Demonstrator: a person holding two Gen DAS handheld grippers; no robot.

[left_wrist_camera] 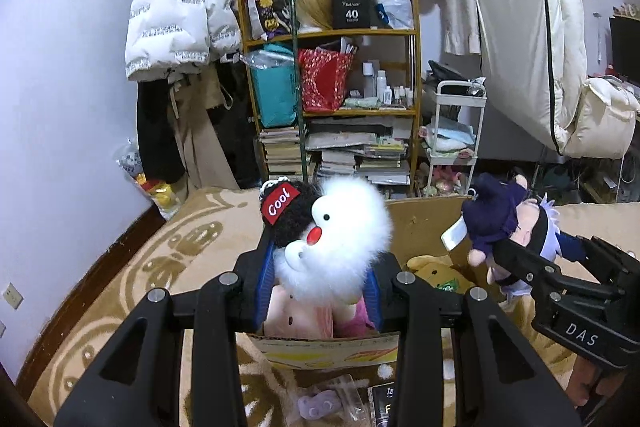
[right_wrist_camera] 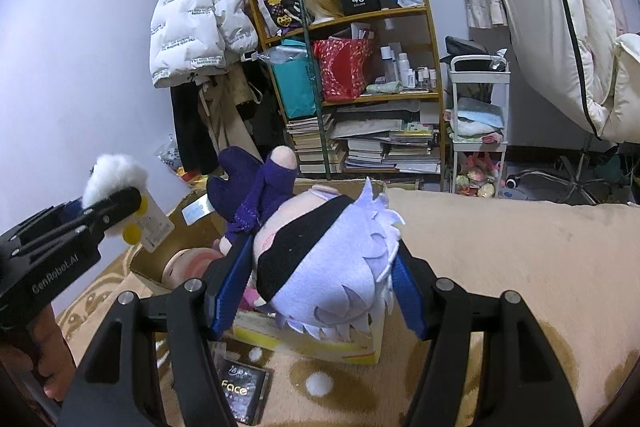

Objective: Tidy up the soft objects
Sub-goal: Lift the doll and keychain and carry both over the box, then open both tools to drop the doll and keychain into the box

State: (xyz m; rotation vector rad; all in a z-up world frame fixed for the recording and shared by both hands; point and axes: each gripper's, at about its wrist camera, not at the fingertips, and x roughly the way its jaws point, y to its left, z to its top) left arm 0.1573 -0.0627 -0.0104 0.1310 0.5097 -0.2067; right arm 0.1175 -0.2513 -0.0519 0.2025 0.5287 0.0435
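Observation:
My left gripper (left_wrist_camera: 320,283) is shut on a fluffy white plush (left_wrist_camera: 340,247) with a red nose and a black "Cool" cap, held above an open cardboard box (left_wrist_camera: 424,223). My right gripper (right_wrist_camera: 316,291) is shut on the head of a doll (right_wrist_camera: 324,267) with pale lilac hair, a black blindfold and a dark purple outfit, held over the same box (right_wrist_camera: 148,267). The doll (left_wrist_camera: 504,223) and right gripper also show at the right of the left wrist view. Inside the box lie a pink plush (left_wrist_camera: 304,315) and a yellow plush (left_wrist_camera: 436,271).
The box sits on a beige patterned blanket (right_wrist_camera: 500,267). A black "Face" packet (right_wrist_camera: 240,391) and a small purple item (left_wrist_camera: 320,403) lie in front of the box. A cluttered wooden shelf (left_wrist_camera: 336,99), hanging coats (left_wrist_camera: 180,27) and a white cart (left_wrist_camera: 456,131) stand behind.

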